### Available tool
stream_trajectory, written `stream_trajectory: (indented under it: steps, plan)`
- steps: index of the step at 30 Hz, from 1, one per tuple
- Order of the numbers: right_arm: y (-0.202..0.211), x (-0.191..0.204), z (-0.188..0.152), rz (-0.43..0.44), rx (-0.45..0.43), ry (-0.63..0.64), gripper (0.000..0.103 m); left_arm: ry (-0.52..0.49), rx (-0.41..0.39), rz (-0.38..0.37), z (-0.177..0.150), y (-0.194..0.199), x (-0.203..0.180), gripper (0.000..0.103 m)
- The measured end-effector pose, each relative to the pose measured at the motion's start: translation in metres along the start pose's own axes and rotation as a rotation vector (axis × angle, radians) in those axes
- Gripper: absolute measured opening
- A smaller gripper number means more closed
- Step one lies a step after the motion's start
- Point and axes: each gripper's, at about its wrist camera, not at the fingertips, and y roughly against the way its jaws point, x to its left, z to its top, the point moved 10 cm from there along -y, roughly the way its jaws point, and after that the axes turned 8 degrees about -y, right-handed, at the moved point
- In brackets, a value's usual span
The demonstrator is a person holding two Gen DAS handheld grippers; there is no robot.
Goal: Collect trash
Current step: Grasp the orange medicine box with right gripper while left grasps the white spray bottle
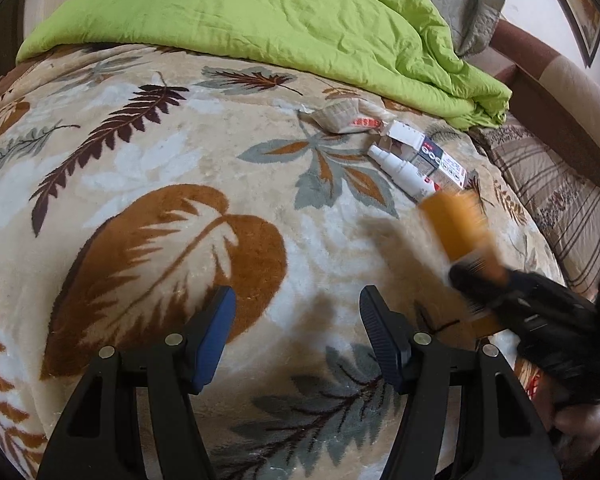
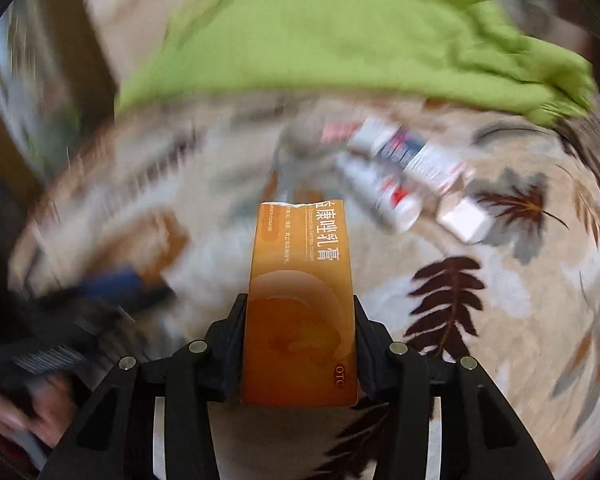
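This is a bedroom in a home: a bed carries a plush beige blanket with leaf patterns point(image 1: 172, 168), a crumpled lime-green quilt point(image 1: 260, 20) and a grey quilted pillow point(image 1: 468, 4).

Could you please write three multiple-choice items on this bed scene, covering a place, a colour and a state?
1. Where does the white spray bottle lie?
A. on the leaf-patterned blanket
B. on the green duvet
C. on the floor

2. What colour is the box in the right gripper?
A. blue
B. orange
C. white

3. How is the left gripper?
A. shut on a bottle
B. shut on a wrapper
C. open, holding nothing

Answers: 1 A, it rests on the leaf print beside a carton; 2 B, orange between the fingers; 3 C, blanket shows between its spread fingers.
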Motion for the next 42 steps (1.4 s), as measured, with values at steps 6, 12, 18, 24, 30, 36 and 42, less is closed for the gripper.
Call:
stream_trajectory:
  steps: [6, 12, 18, 24, 30, 36, 42]
  plan:
    - [0.044, -0.053, 0.018, -0.110, -0.224, -0.192, 0.050, 0.020, 0.058, -0.070, 0.014, -0.014, -0.035, 0.063]
    - [0.069, -0.087, 0.030, -0.163, -0.337, -0.314, 0.050, 0.159, 0.140, -0.168, 0.054, -0.044, -0.070, 0.063]
    - [0.076, -0.097, 0.030, -0.141, -0.349, -0.360, 0.050, 0.258, 0.177, -0.167, 0.092, -0.081, -0.089, 0.056]
    - [0.073, -0.100, 0.029, -0.122, -0.344, -0.379, 0.050, 0.346, 0.269, -0.174, 0.097, -0.129, -0.097, 0.040]
    - [0.071, -0.104, 0.028, -0.111, -0.337, -0.396, 0.050, 0.306, 0.261, -0.183, 0.107, -0.149, -0.104, 0.040]
    - [0.067, -0.100, 0.030, -0.116, -0.331, -0.380, 0.050, 0.281, 0.262, -0.201, 0.109, -0.153, -0.102, 0.039]
    - [0.066, -0.094, 0.031, -0.141, -0.335, -0.353, 0.050, 0.176, 0.280, -0.101, 0.113, -0.160, -0.108, 0.038]
